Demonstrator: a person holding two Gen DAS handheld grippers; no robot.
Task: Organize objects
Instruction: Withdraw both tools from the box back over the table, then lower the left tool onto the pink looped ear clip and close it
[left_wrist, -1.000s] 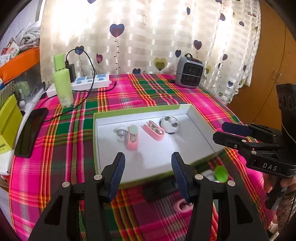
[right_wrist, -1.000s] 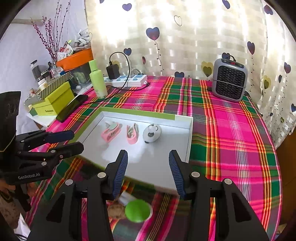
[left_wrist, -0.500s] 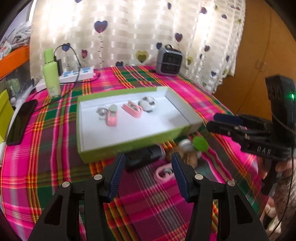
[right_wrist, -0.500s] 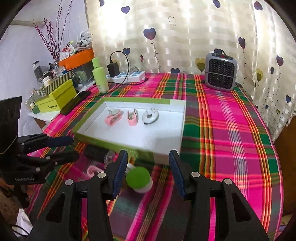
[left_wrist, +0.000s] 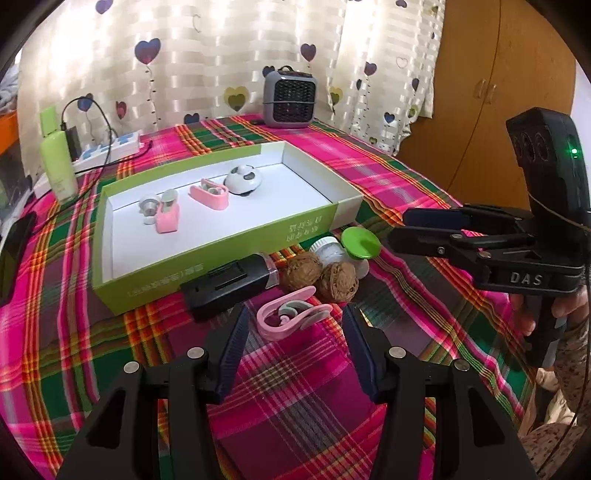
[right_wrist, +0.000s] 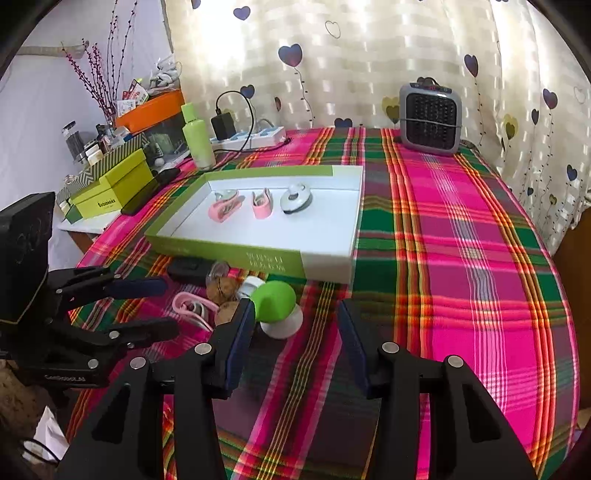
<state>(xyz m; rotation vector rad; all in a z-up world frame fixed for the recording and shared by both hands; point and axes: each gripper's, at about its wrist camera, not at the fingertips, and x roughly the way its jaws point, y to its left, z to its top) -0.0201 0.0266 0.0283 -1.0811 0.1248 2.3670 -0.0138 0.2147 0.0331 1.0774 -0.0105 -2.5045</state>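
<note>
A shallow green-and-white box (left_wrist: 122, 273) (right_wrist: 325, 258) lies on the plaid table and holds two pink clips (left_wrist: 168, 218) (left_wrist: 208, 192) and a white round gadget (left_wrist: 243, 180). In front of it lie a black device (left_wrist: 227, 282), two walnuts (left_wrist: 338, 281), a green-lidded white jar (left_wrist: 360, 243) (right_wrist: 275, 299) and a loose pink clip (left_wrist: 291, 317) (right_wrist: 192, 306). My left gripper (left_wrist: 293, 345) (right_wrist: 147, 306) is open just before the loose clip. My right gripper (right_wrist: 295, 339) (left_wrist: 410, 225) is open, its left finger beside the jar.
A grey fan heater (right_wrist: 430, 118) stands at the table's back. A green bottle (right_wrist: 197, 136), a power strip with charger (right_wrist: 251, 136) and a black phone (left_wrist: 14, 243) sit at the back left. Yellow-green boxes (right_wrist: 110, 188) and clutter stand beyond the left edge.
Both grippers have drawn back toward the table's near edge and lowered. The loose items in front of the box have come into full view. Both stay open.
</note>
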